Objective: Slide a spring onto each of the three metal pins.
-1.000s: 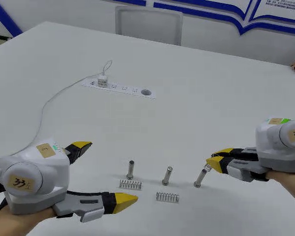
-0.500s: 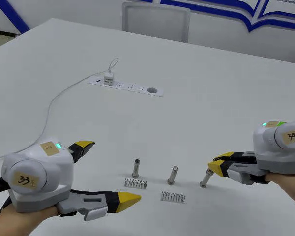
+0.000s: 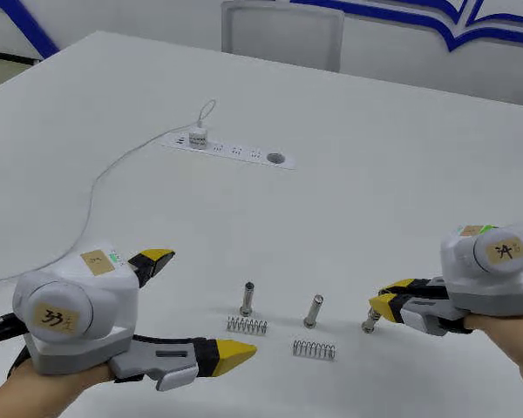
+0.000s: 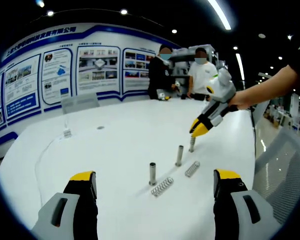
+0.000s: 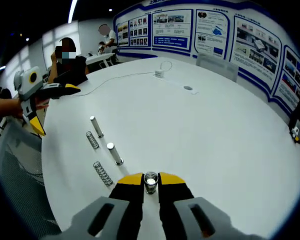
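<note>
Three short metal pins stand on the white table (image 3: pixel 375 174). The left pin (image 3: pixel 247 299) (image 4: pixel 152 173) and the middle pin (image 3: pixel 313 311) (image 4: pixel 179 155) are bare. One spring (image 3: pixel 247 326) (image 5: pixel 92 140) lies in front of the left pin, another spring (image 3: pixel 314 350) (image 5: pixel 103 173) in front of the middle pin. My right gripper (image 3: pixel 382 303) (image 5: pixel 150 181) is shut on a third spring (image 5: pixel 150 183) at the top of the right pin (image 3: pixel 368 324). My left gripper (image 3: pixel 196 305) (image 4: pixel 155 180) hovers open to the left of the pins, holding nothing.
A white power strip (image 3: pixel 231 150) with a plugged charger (image 3: pixel 198 137) and a trailing cable (image 3: pixel 105 178) lies further back. A grey chair (image 3: pixel 283 33) stands at the far edge. Two people (image 4: pixel 162 75) stand beyond the table's end.
My right gripper has come down along the right pin with the spring, so less of that pin shows. The left gripper has stayed open in the same place; the camera shifted.
</note>
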Demonstrator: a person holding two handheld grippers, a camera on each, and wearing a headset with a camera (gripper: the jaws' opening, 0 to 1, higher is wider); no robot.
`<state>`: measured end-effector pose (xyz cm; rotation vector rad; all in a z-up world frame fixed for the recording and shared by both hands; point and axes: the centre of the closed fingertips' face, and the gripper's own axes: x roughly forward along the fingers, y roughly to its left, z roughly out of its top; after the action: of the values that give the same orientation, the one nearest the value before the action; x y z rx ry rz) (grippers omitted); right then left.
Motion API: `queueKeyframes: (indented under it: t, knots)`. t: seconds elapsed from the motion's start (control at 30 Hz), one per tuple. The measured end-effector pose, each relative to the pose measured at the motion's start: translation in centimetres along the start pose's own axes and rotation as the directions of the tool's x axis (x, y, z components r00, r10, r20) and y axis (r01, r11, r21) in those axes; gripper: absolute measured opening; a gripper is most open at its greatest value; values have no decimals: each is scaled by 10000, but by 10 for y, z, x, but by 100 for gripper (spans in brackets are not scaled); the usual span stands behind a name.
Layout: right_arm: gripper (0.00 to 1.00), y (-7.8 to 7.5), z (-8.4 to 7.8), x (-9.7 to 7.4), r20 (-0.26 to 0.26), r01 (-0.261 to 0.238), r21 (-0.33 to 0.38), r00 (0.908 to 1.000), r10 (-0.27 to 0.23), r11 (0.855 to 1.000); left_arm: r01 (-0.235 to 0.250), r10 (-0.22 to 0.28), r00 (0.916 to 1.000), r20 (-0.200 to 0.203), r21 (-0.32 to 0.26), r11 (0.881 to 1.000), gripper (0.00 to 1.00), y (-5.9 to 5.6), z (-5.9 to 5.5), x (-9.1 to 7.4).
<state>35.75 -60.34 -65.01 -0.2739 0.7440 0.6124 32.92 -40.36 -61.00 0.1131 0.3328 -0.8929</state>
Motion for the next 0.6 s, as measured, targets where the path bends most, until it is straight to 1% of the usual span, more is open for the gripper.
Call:
queueKeyframes:
  t: [0.17, 0.27, 0.43, 0.6]
  knots:
    - [11, -1, -8, 6, -167, -11, 79, 9999, 12, 10000, 29, -29, 9999, -125, 18, 10000, 99, -1, -3, 0]
    - [11, -2, -8, 7, -98, 115, -23, 9999, -116, 9999, 34, -34, 9999, -152, 0, 10000, 99, -1, -4, 0]
    - [11, -3, -11, 10, -222, 65, 29, 9997, -64, 10000, 15, -15, 9997, -238, 16, 10000, 99, 1, -6, 0]
    - [11, -2, -13, 12, -309, 27, 19, 9995, -26, 10000, -4, 4, 9997, -229, -1, 10000, 98, 2, -5, 1]
